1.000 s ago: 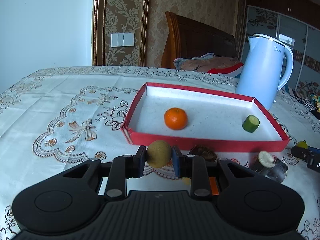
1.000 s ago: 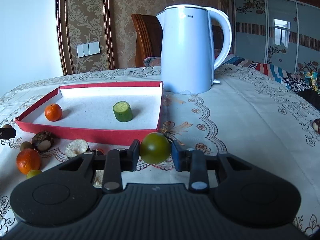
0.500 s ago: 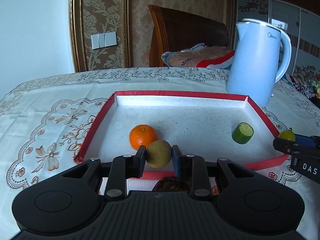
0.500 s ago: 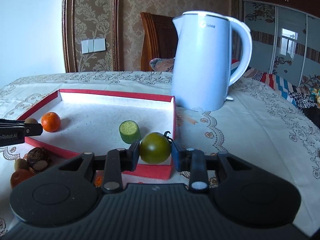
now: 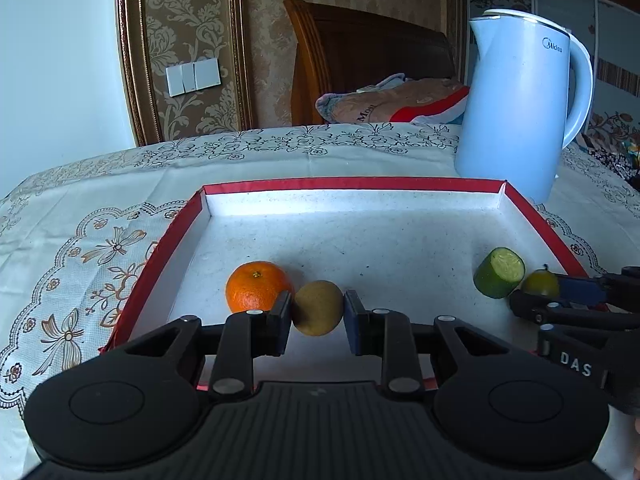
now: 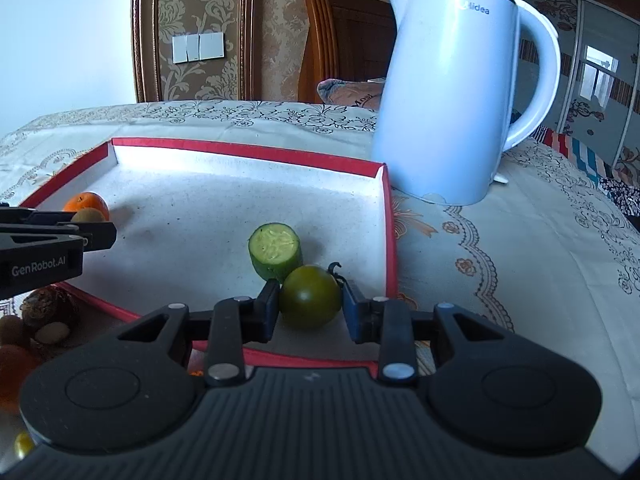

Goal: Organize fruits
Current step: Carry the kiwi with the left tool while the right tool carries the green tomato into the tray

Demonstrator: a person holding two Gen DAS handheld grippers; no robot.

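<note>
left claw (image 5: pixel 317 322): pinching round brown kiwi-like fruit (image 5: pixel 317 307) – just beside orange tangerine (image 5: pixel 258 286) in red-rimmed white tray (image 5: pixel 352 182)
right claw (image 6: pixel 310 311): pinching dark green tomato (image 6: pixel 310 296) – touching cut cucumber stub (image 6: pixel 275 250)
release: lower first, then spread, or both may roll

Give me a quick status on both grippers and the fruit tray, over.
Left gripper shut on brown fruit, beside orange. Right gripper shut on green tomato, beside cucumber piece. Both over red tray. Nothing blocking.

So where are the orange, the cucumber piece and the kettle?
orange (image 5: pixel 256 286), left wrist view, on its peel.
cucumber piece (image 6: pixel 275 245), right wrist view, on its cut face.
kettle (image 6: pixel 448 96), right wrist view, on its body.
</note>
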